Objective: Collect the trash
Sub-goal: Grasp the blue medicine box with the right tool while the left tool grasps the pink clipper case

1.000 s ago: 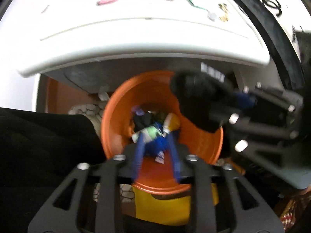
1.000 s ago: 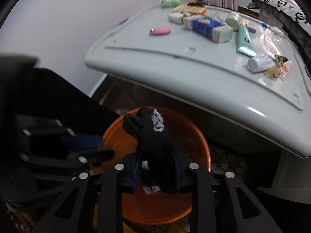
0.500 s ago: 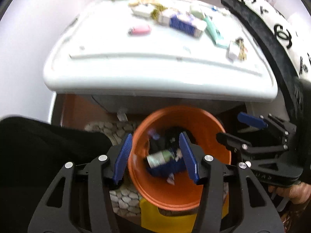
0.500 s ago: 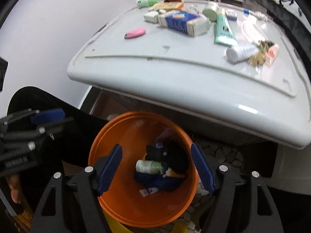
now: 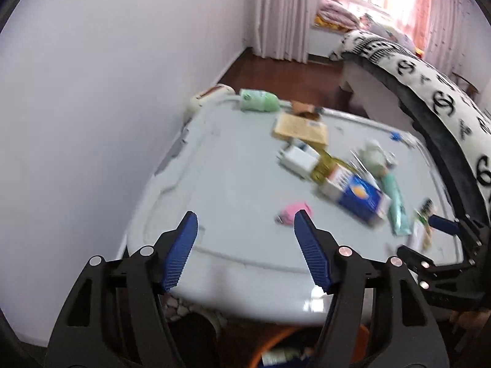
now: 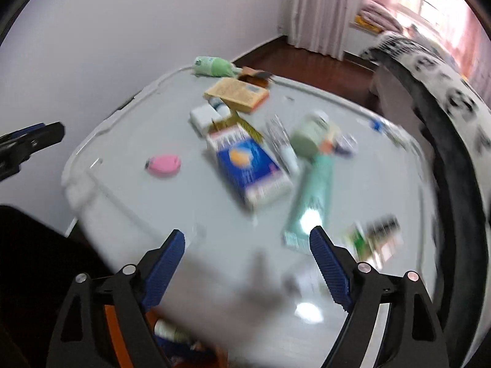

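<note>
My left gripper point(image 5: 244, 225) hangs over the near edge of a white table point(image 5: 233, 184), its jaws opening with nothing between them. My right gripper point(image 6: 247, 242) is also over the near edge, jaws opening and empty. Trash lies on the table: a pink item point(image 5: 294, 211) point(image 6: 164, 164), a blue and white box point(image 5: 359, 199) point(image 6: 251, 168), a green tube point(image 6: 316, 193), a tan box point(image 6: 237, 93), a green bottle point(image 5: 259, 101). Only a sliver of the orange bin point(image 5: 270, 346) point(image 6: 112, 328) shows below the table, with earlier trash inside.
A white wall point(image 5: 92, 92) runs along the table's left side. A bed with a black and white cover point(image 5: 429, 92) stands at the right. Curtains point(image 5: 282, 12) and wooden floor lie beyond the table. The right gripper's body point(image 5: 445, 263) shows at the left wrist view's right edge.
The right gripper dropped a black item into the orange bin and opened. The left gripper also opened over the bin. Both views have swung up from the bin to the tabletop.
</note>
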`<state>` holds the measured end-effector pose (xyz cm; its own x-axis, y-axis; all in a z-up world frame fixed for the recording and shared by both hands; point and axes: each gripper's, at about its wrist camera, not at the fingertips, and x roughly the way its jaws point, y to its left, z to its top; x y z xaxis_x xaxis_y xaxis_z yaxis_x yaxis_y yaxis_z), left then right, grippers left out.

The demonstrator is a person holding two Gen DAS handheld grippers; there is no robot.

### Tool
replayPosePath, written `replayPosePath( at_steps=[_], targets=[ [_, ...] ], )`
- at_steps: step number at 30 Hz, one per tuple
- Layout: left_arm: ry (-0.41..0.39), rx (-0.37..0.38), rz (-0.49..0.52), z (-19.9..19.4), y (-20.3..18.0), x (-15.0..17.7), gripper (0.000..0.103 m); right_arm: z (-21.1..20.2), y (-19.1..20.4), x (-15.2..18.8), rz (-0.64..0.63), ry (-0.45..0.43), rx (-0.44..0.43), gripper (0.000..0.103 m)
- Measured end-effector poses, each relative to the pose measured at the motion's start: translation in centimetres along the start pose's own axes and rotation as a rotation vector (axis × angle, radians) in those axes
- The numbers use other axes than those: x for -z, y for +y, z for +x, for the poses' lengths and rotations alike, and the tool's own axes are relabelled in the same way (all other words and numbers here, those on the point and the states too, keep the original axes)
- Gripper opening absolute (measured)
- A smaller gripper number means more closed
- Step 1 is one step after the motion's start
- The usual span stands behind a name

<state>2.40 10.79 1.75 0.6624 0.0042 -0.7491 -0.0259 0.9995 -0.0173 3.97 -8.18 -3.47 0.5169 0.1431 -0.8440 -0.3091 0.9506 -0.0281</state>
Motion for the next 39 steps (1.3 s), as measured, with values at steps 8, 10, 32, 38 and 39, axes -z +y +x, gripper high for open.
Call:
replayPosePath(
  at_steps=[8, 10, 32, 38, 39],
  targets=[
    [0.035, 0.012, -0.012, 2.6, 1.5, 1.6, 0.064, 8.8, 1.4, -5.1, -0.146, 0.073, 0.039, 0.082],
    [0.044, 0.017, -0.025, 3.1, 2.0, 1.8, 0.064, 9.7, 1.1, -5.3, -0.151, 0.076, 0.073, 0.082],
    [0.134, 0.147, 0.116, 7.9, -3.1, 2.0, 0.064, -3.3, -3.6, -2.8, 0.098, -0.156, -0.040, 0.038],
    [0.163, 0.121, 0.133, 12.3, -4.4, 1.6, 0.064, -4.0, -4.4, -1.8, 0.108, -0.179, -0.043, 0.038],
    [0.169, 0.137, 0.123, 12.6, -4.4, 1.6, 0.064, -4.1, -4.5, -1.6, 0.109, -0.181, -0.048, 0.038]
  ],
)
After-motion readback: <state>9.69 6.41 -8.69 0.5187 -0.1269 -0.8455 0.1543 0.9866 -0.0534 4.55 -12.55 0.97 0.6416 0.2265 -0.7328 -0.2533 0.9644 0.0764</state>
